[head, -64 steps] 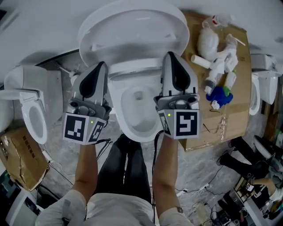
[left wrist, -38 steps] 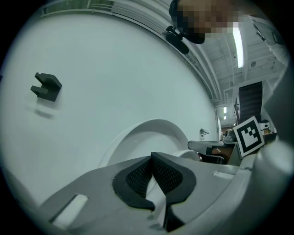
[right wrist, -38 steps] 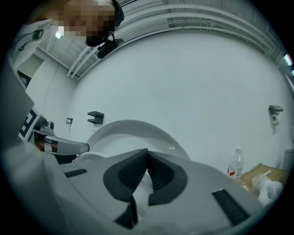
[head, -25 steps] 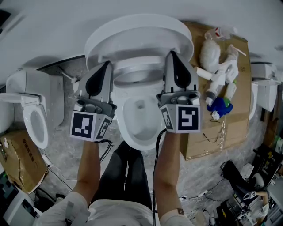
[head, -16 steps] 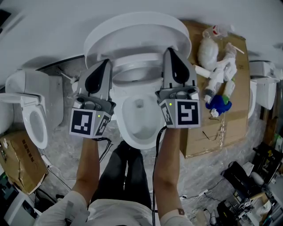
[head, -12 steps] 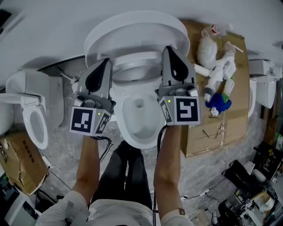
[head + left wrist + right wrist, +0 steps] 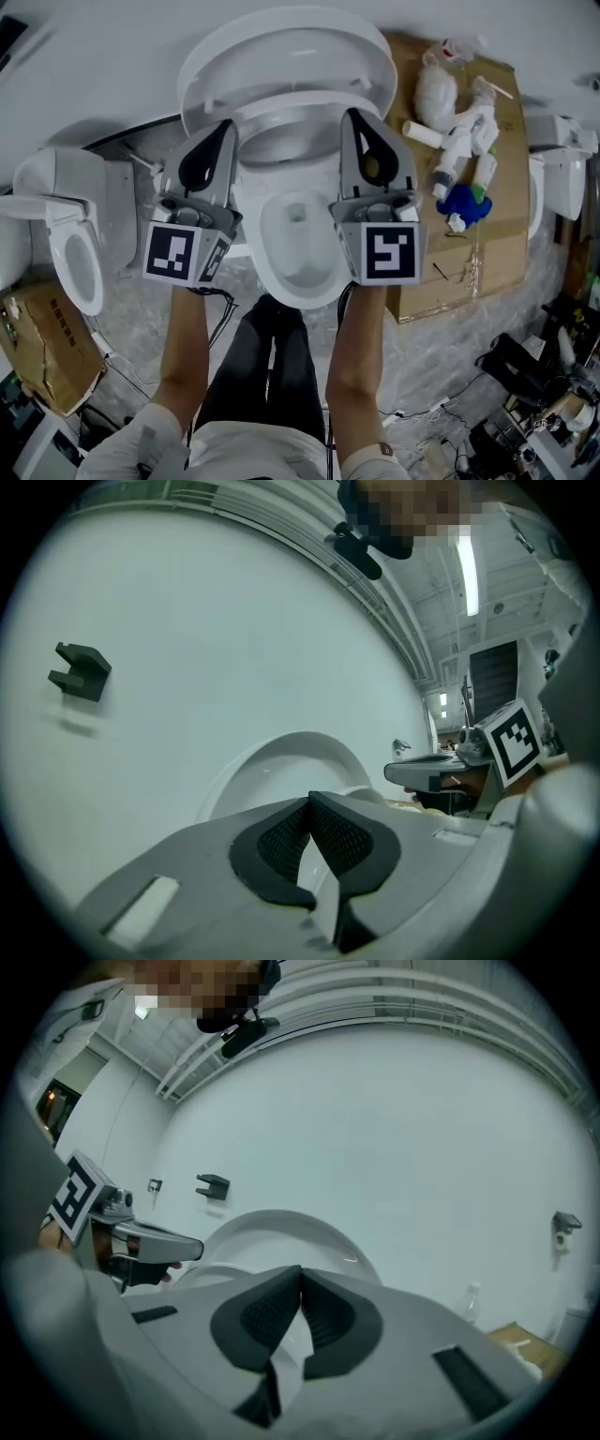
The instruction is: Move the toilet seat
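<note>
A white toilet stands against the wall in the head view, its lid (image 7: 281, 42) upright and its seat ring (image 7: 300, 117) tilted up between the lid and the bowl (image 7: 298, 246). My left gripper (image 7: 228, 126) is shut, its tip at the ring's left edge. At the ring's right edge my right gripper (image 7: 349, 115) is also shut. Whether the tips touch the ring I cannot tell. In each gripper view the pads meet with nothing between them: left gripper (image 7: 307, 800), right gripper (image 7: 300, 1270), and the lid (image 7: 281, 754) (image 7: 281, 1225) rises behind them.
A second toilet (image 7: 70, 234) stands at the left and part of another (image 7: 555, 178) at the right. A flat cardboard box (image 7: 473, 253) beside the bowl carries white parts and a blue object (image 7: 466, 202). Another carton (image 7: 42, 347) lies lower left. Cables cross the floor.
Both grippers have moved a little forward toward the wall, and the seat ring stands tilted further up toward the lid. Both stay shut.
</note>
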The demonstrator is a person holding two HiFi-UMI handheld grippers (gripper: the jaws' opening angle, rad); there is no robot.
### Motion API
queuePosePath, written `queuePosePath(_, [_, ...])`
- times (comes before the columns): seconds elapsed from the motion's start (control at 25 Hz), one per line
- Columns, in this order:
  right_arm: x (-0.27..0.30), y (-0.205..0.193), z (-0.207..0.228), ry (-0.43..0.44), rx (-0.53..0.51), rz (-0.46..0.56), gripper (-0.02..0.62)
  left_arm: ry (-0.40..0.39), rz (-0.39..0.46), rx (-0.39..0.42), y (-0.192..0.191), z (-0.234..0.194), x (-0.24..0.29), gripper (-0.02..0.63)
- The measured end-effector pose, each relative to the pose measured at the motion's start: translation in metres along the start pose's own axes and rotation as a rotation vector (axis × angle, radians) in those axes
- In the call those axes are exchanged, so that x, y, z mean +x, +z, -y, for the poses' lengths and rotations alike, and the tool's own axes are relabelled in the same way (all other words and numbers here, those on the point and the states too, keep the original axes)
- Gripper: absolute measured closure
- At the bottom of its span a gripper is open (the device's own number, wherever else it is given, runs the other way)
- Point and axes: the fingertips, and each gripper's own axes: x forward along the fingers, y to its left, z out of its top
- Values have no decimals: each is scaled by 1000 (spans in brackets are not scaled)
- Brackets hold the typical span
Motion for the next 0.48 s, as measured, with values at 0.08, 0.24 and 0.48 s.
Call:
queuePosePath(0.08, [-14,3,-7,25,3,-4,598,-20,6,1,3,7,-5,612])
queuePosePath(0.24, [-41,11,-17,56,4,8,597,-73,10,3,7,23,-16,612])
queuePosePath(0.48, [-82,2,-37,85,30,-6,597,-126,-5,7,1,50,-35,612])
